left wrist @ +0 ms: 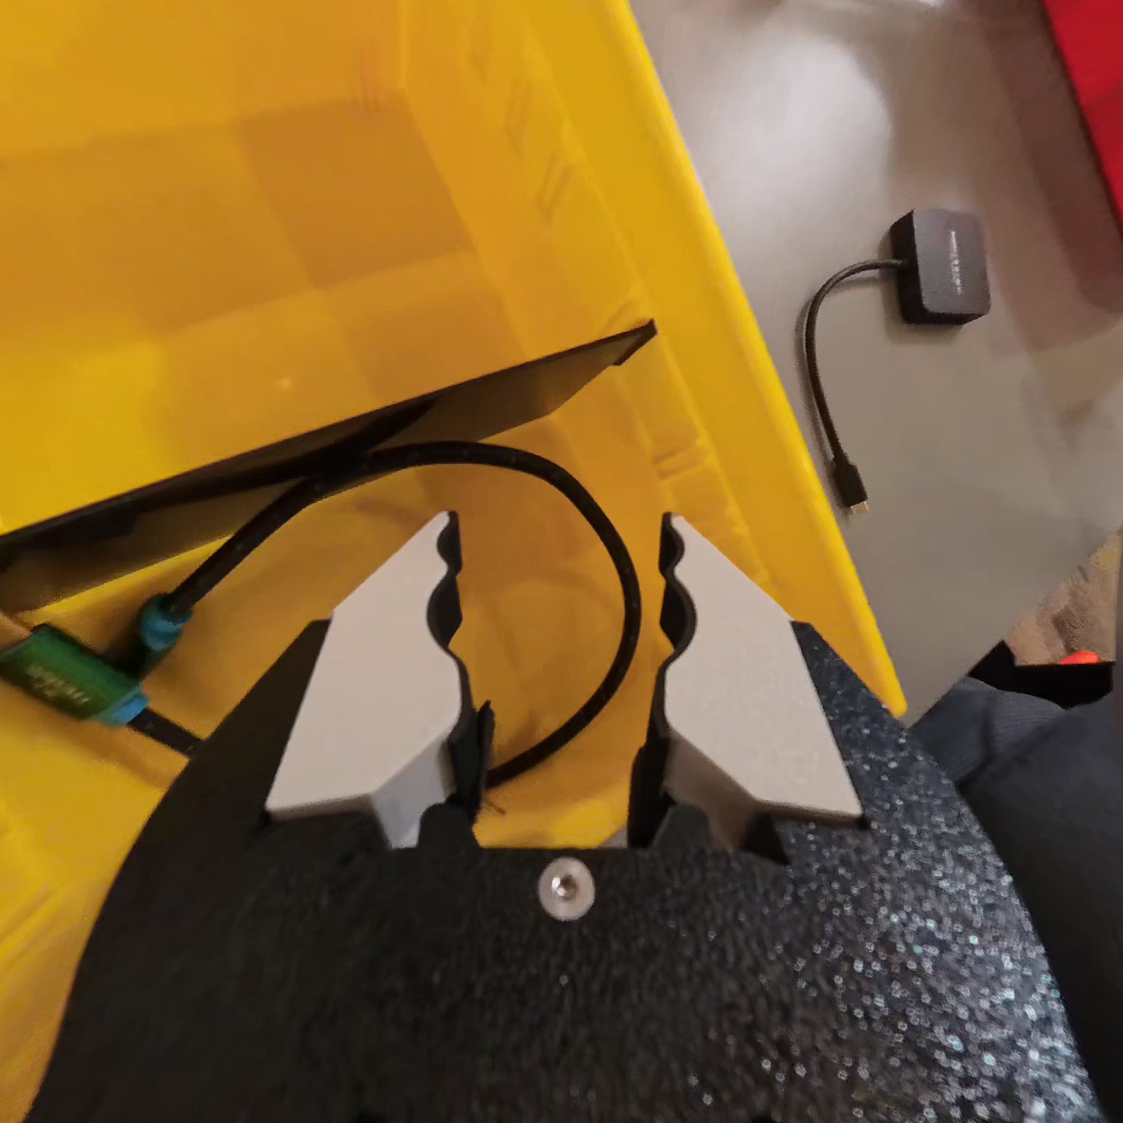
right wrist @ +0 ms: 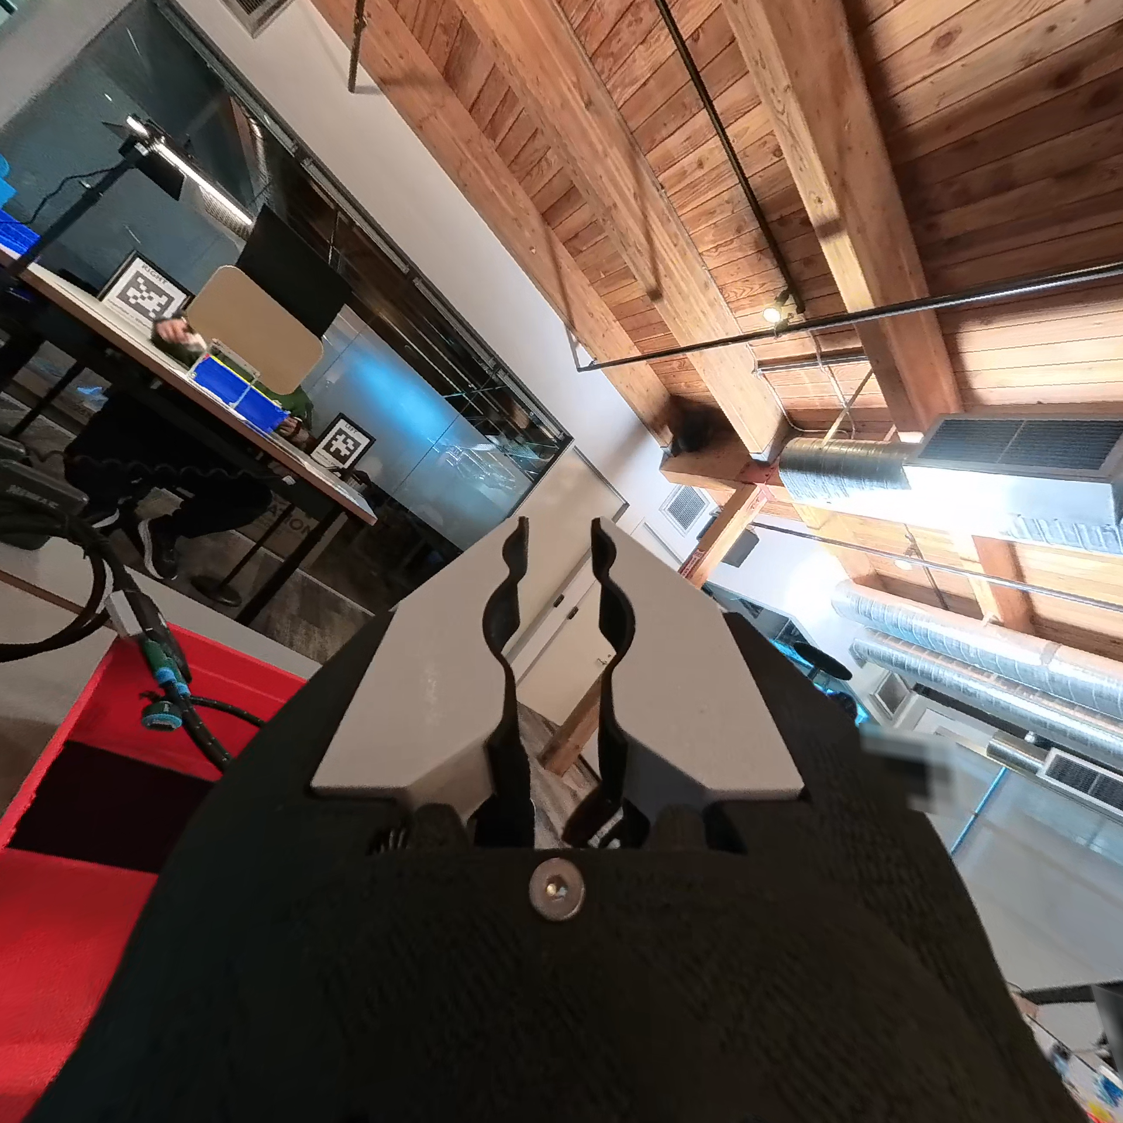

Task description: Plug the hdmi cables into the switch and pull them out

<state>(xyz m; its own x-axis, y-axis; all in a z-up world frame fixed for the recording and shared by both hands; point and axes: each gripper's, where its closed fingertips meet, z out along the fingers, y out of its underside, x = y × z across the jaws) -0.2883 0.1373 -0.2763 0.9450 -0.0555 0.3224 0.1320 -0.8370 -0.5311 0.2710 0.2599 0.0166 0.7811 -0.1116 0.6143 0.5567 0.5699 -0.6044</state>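
My left gripper (left wrist: 559, 522) is open and empty, and hovers over a yellow bin (left wrist: 699, 304). In the bin a black HDMI cable (left wrist: 516, 457) loops just beyond and between the fingers. Its green plug (left wrist: 67, 680) and a teal-collared plug (left wrist: 159, 626) lie at the bin's left. The dark grey switch (left wrist: 942, 267) lies on the grey table outside the bin, upper right, with its short lead (left wrist: 814, 364) trailing. My right gripper (right wrist: 559, 525) points up towards the ceiling, jaws a little apart, with nothing between them.
A black flat panel (left wrist: 304, 474) leans across the yellow bin over the cable. A red bin (right wrist: 73, 911) at the lower left of the right wrist view holds more black cables (right wrist: 200, 735) with teal-ended plugs. A person's dark trouser leg (left wrist: 1033, 790) is by the table edge. About 65 cm separates my left fingertips from my right. The dark grey switch (left wrist: 942, 267) is about 25 cm from my left fingertips and 45 cm from my right.
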